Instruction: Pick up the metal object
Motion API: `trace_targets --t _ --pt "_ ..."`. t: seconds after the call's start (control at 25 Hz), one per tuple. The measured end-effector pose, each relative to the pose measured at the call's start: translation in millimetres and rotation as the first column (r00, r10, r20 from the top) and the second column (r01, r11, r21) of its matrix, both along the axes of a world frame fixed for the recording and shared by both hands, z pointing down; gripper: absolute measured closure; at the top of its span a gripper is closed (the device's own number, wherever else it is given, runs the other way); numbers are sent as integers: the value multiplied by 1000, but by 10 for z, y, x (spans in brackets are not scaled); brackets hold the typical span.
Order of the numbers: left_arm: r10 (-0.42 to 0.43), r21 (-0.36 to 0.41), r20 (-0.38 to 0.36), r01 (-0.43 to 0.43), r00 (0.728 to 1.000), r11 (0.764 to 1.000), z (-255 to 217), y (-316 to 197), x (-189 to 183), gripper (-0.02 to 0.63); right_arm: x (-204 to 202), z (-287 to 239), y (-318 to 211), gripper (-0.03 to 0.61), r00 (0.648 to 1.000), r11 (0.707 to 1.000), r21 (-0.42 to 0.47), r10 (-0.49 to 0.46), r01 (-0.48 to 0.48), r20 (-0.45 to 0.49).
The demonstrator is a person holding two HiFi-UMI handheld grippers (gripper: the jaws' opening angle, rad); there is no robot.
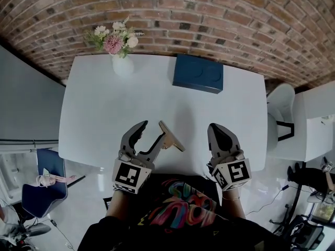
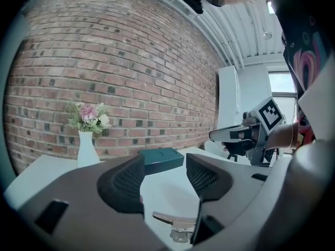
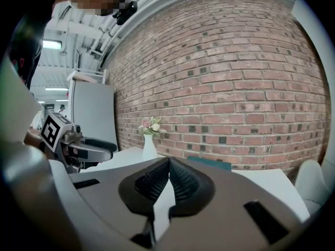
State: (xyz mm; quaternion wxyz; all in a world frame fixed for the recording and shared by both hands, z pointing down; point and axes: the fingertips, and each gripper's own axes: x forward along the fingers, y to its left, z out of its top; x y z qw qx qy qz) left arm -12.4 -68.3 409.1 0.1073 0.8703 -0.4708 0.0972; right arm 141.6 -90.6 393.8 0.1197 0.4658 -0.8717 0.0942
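Note:
The metal object, a small tan-silver lever-shaped piece, lies at the near middle of the white table. It rests against the outer finger of my left gripper. In the left gripper view the metal object shows low between the jaws, close to the right-hand one. My left gripper is open and its pads do not press on the piece. My right gripper hovers over the table's near edge to the right, shut with nothing in it, and its pads meet in the right gripper view.
A dark blue box lies at the far middle of the table. A white vase of flowers stands at the far left. A brick wall runs behind the table. A white chair stands to the right and a blue chair at the lower left.

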Motion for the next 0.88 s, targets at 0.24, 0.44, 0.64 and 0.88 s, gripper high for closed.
trace_targets --t 0.24,0.44,0.64,0.88 --pt "53 -77 14 -51 999 996 320 35 77 365 6 58 26 561 1000 1000 -11 7 -7 -4" --pt "118 -150 47 -110 992 983 662 145 200 356 3 86 46 561 999 999 -22 32 -32 12" --pt "175 -227 80 -153 981 962 1040 226 293 350 26 188 67 561 999 998 -38 44 -44 8" --pt "246 -325 99 -203 964 924 1457 360 404 339 71 266 99 561 998 996 -59 61 -61 -1"
